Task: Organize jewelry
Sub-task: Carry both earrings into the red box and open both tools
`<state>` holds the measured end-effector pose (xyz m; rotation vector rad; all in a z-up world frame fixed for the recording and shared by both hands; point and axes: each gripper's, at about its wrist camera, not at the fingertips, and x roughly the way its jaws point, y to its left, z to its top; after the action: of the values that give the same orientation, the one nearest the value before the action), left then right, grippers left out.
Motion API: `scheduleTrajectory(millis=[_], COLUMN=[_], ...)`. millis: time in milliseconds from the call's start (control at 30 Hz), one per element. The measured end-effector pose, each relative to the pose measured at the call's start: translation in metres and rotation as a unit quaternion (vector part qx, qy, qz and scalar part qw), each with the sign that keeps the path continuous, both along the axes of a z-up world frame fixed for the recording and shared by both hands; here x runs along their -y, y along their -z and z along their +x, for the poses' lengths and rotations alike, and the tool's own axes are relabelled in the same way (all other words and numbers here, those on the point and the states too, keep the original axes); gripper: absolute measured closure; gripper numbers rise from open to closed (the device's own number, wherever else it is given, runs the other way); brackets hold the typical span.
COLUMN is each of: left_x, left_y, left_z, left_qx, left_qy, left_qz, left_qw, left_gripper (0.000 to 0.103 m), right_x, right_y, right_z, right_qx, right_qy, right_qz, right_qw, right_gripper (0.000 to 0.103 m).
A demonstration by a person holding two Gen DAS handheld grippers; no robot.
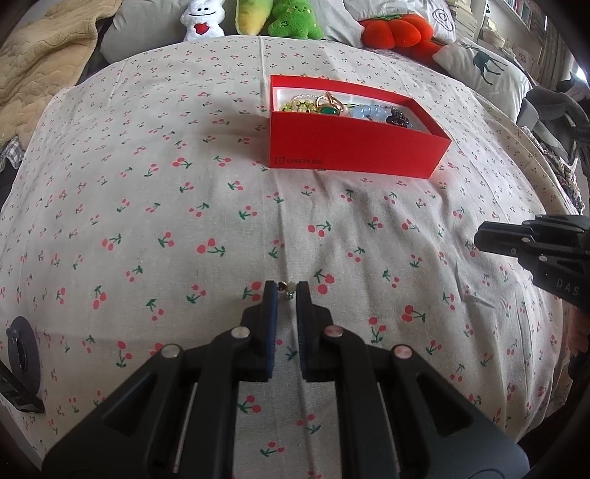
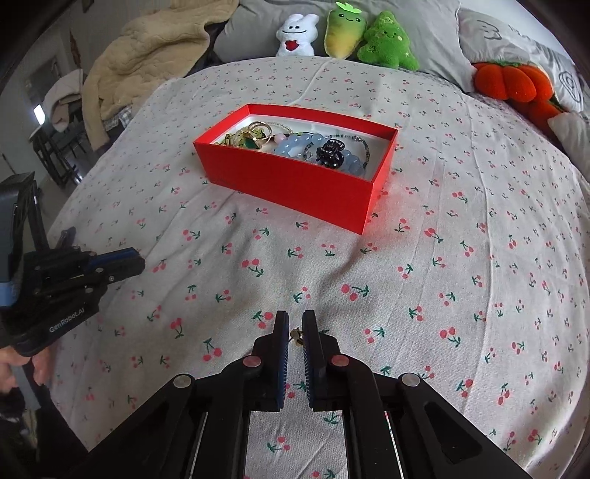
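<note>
A red open box (image 1: 350, 147) (image 2: 291, 180) sits on the cherry-print bedspread and holds a pale blue bead bracelet (image 2: 298, 143), a black hair claw (image 2: 330, 153), gold rings (image 2: 258, 129) and green pieces. In the left wrist view my left gripper (image 1: 285, 285) is shut on a small earring (image 1: 288, 288) with a dark and a pale bead, held at the pad tips just above the cloth. In the right wrist view my right gripper (image 2: 295, 317) is shut on a small gold earring (image 2: 295, 337), well short of the box. Each gripper also shows from the side in the other view: right gripper (image 1: 483, 239), left gripper (image 2: 136, 261).
Plush toys (image 2: 346, 33) and an orange plush pumpkin (image 2: 509, 83) line the far edge by grey pillows. A beige blanket (image 2: 147, 62) is heaped at the far left. A hand (image 2: 22, 364) holds the left gripper's handle. Bare bedspread (image 2: 442, 276) lies between the grippers and the box.
</note>
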<state>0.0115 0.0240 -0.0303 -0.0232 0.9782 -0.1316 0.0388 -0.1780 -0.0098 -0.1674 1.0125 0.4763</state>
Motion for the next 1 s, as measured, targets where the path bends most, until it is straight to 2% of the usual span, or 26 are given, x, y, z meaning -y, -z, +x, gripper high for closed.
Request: scheduleTrajectory(millis=[300, 600, 800, 1000], left_x=[-0.006, 0.003, 0.021, 0.040], left_y=[-0.023, -0.056, -0.066, -0.060], left_z=[0.014, 0.061, 0.101, 0.139], left_qx=[0.016, 0.043, 0.052, 0.054], left_qy=[-0.005, 0.000, 0.014, 0.034], left_qz=[-0.004, -0.001, 0.000, -0.001], left_qw=[0.9998, 0.9991, 0.9985, 0.9980], left_gripper=[0.092, 0.092, 0.092, 0.092], right_x=[0.012, 0.013, -0.001, -0.013], right_y=[-0.027, -0.048, -0.046, -0.037], right_z=[0.014, 0.058, 0.089, 0.104], right_qx=[0.017, 0.035, 0.035, 0.036], right_qy=[0.026, 0.075, 0.087, 0.081], right_qz=[0.037, 0.068, 0.080, 0.066], right_qw=[0.999, 0.994, 0.992, 0.994], right_gripper=[0.096, 0.095, 0.095, 0.095])
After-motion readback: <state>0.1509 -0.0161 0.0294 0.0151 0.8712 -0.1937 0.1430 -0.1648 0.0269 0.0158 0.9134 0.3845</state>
